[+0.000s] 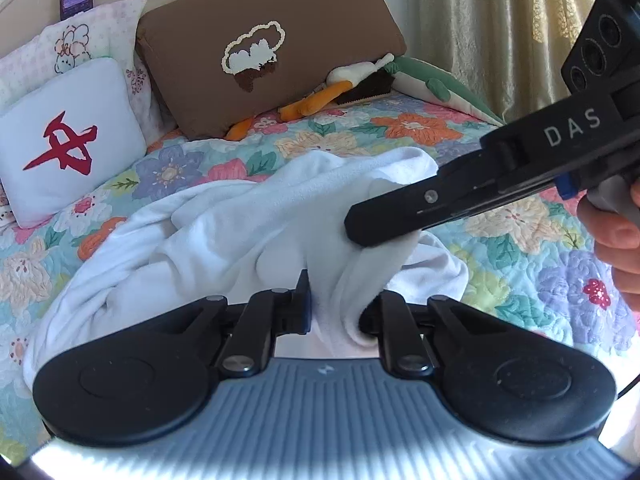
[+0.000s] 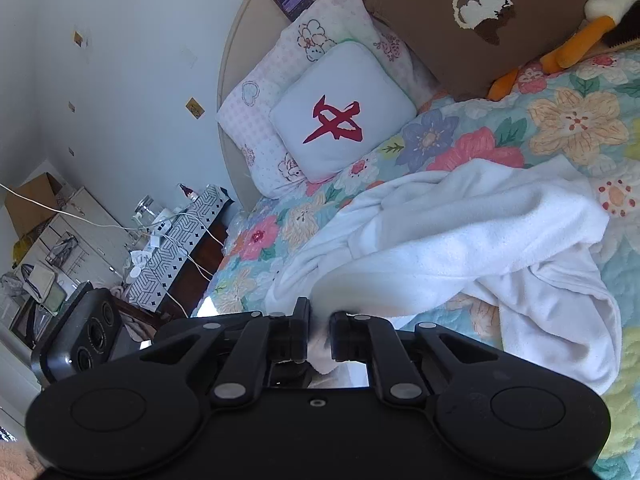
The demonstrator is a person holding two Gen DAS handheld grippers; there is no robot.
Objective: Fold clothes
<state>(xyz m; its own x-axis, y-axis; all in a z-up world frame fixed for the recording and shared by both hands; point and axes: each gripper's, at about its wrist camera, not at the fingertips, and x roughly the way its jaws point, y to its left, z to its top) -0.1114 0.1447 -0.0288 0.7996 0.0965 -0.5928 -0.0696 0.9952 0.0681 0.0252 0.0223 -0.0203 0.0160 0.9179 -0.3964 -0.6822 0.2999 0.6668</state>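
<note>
Over floral quilt (image 1: 520, 232): left gripper (image 1: 336, 308) and right gripper (image 2: 319, 332) fingers clamped on white garment (image 2: 460, 232).

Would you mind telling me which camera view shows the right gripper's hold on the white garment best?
The left wrist view: the right gripper appears side-on, shut on the white garment. The right wrist view shows only a sliver of cloth between its own fingers.

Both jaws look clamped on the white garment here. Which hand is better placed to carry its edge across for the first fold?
Probably the right gripper: it pinches a raised ridge of the white fleece garment clear of the floral quilt. The left gripper holds a fold bunched close against its body.
</note>
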